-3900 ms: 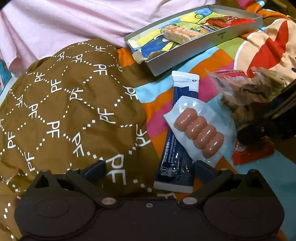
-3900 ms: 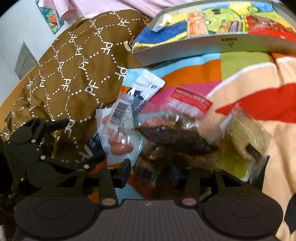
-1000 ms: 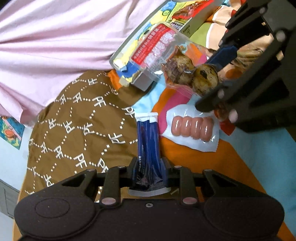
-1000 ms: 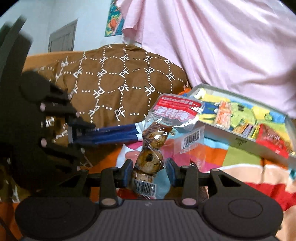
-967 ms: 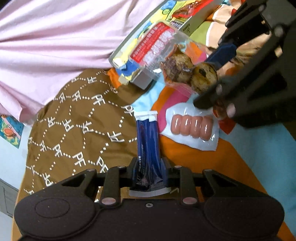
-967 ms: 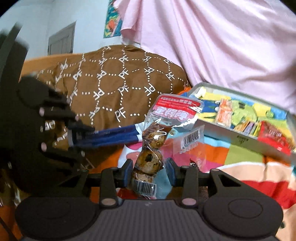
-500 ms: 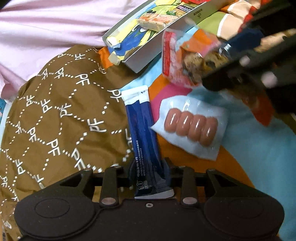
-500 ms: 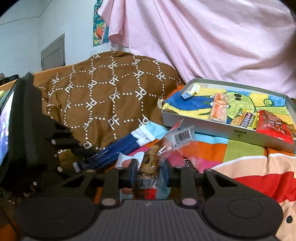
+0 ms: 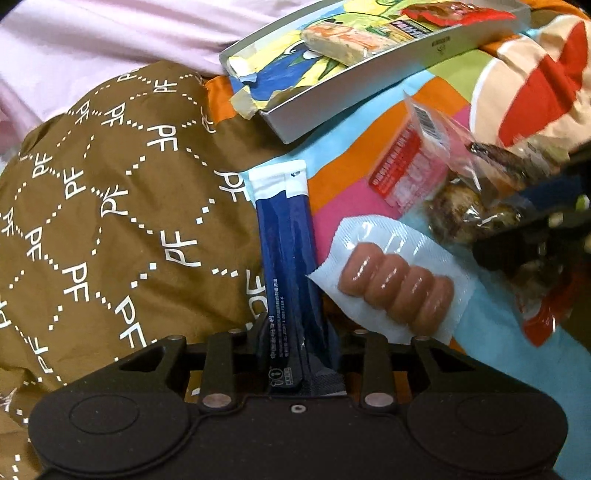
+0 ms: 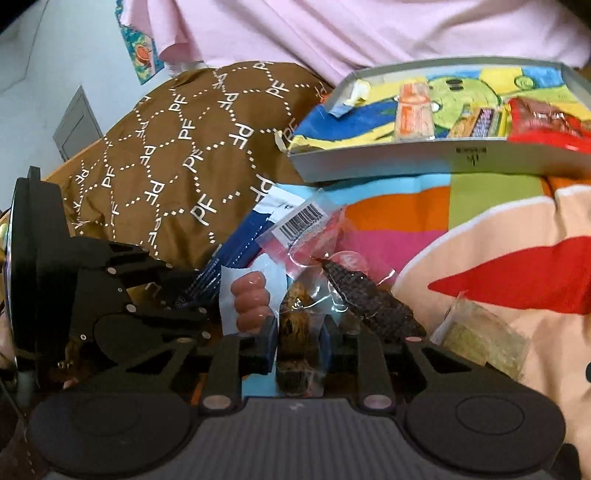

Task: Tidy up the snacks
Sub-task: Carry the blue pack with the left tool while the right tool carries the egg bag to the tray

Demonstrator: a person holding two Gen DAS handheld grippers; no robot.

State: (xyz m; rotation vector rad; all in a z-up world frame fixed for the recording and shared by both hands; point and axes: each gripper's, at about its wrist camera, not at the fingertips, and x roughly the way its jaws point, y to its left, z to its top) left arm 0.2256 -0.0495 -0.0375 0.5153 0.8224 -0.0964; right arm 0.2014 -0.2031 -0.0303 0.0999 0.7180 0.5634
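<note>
My left hand-held gripper (image 9: 295, 339) pinches the near end of a blue stick pack (image 9: 290, 266); its jaws have just been easing wider, yet the pads are on the pack, which lies along the edge of the brown quilt (image 9: 110, 221) and runs up toward the box (image 9: 369, 77). My right hand-held gripper (image 10: 299, 341) clamps a clear bag of brown cakes (image 10: 295, 332), whose barcode flap (image 10: 301, 218) sticks up in front; those jaws have just been closing, with the bag between them.

Between the two held items a sausage pack (image 9: 395, 288) lies flat on the striped bedspread (image 9: 388, 140), its corner touching the stick pack's side. From the right wrist view it sits just left of my bag and partly behind the left finger. A dark ridged snack (image 10: 369, 302) in clear wrap lies just right of the bag, and a pale wafer pack (image 10: 480, 339) lies beyond it on the cream patch.

The grey box rests further up the bedspread, tilted against the pink sheet (image 10: 369, 33). Inside it I see an orange-and-white bar (image 10: 413, 114), a small striped sweet pack (image 10: 480, 123) and a red packet (image 10: 543, 125) on a cartoon-printed lining. The box's near wall faces both grippers. The sausage pack and the other gripper crowd the space between my two hands.
</note>
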